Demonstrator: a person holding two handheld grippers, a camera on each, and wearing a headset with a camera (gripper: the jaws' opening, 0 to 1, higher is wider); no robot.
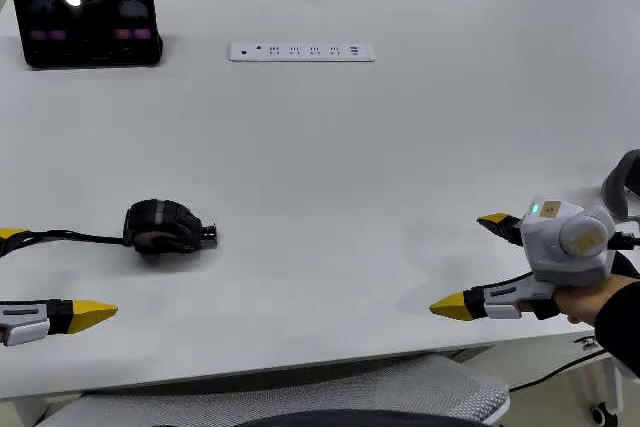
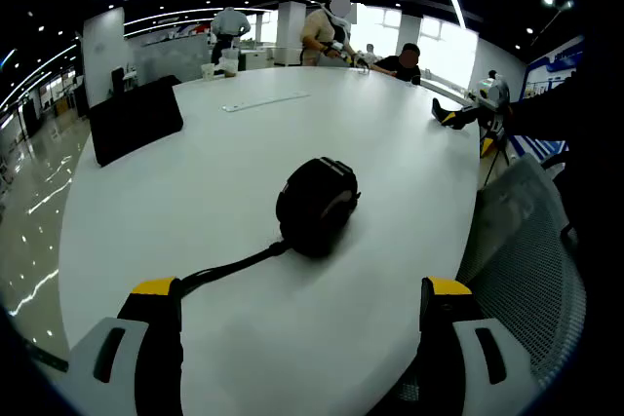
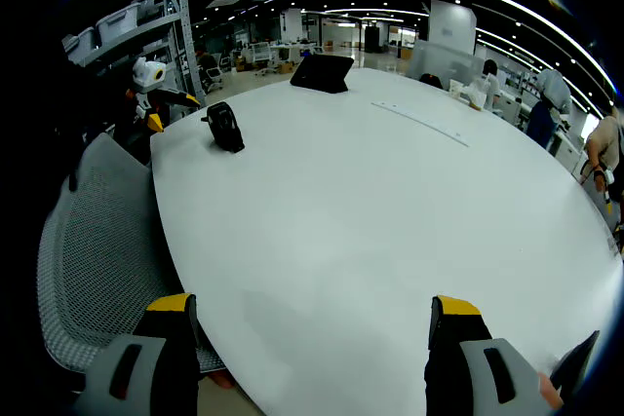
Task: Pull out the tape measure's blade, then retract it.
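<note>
A black tape measure (image 1: 160, 228) lies on the white table (image 1: 380, 167) at the near left, its blade retracted and its hook end facing right. Its black wrist strap (image 1: 75, 238) trails left toward my left gripper (image 1: 48, 275), which stands open just left of the case with nothing between its yellow tips. In the left gripper view the tape measure (image 2: 317, 204) sits a short way ahead of the open left gripper (image 2: 300, 289), and the strap (image 2: 229, 265) runs back toward one finger. My right gripper (image 1: 470, 262) is open and empty at the near right, far from the tape measure (image 3: 225, 127).
A black tablet-like device (image 1: 88, 19) stands at the far left and a white power strip (image 1: 301, 52) lies at the far middle. A grey mesh chair (image 1: 330, 397) sits under the table's near edge. People (image 2: 327, 31) stand beyond the table's far end.
</note>
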